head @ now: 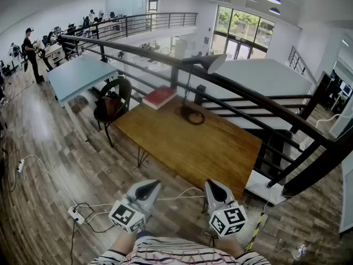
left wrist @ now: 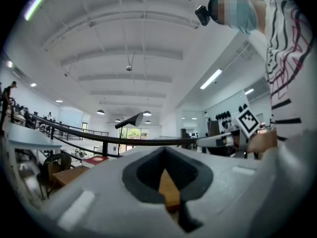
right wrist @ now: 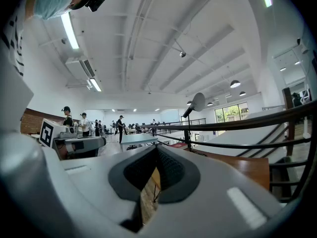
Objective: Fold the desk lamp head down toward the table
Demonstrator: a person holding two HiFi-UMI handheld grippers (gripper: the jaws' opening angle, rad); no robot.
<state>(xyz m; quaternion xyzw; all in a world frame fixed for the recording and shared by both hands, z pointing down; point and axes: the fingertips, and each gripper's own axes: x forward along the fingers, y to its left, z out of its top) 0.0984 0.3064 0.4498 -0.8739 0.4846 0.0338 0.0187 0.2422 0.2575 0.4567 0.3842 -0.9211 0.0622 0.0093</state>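
Note:
A black desk lamp stands at the far side of the wooden table [head: 209, 148], next to the railing. Its ring base [head: 191, 115] rests on the tabletop, a thin stem rises from it, and the cone head [head: 212, 63] points right, raised high. The lamp head also shows in the left gripper view [left wrist: 131, 120] and the right gripper view [right wrist: 197, 103], far off. My left gripper [head: 150, 185] and right gripper [head: 214, 185] are held level, short of the table's near edge, well away from the lamp. Both are shut with nothing between the jaws [left wrist: 168, 182] [right wrist: 153, 182].
A red book [head: 159, 96] lies on the table's far left corner. A black chair [head: 113, 101] stands left of the table, with a blue-grey table [head: 83, 73] beyond it. A black railing [head: 248, 95] runs behind the table. A power strip [head: 76, 214] and cables lie on the floor.

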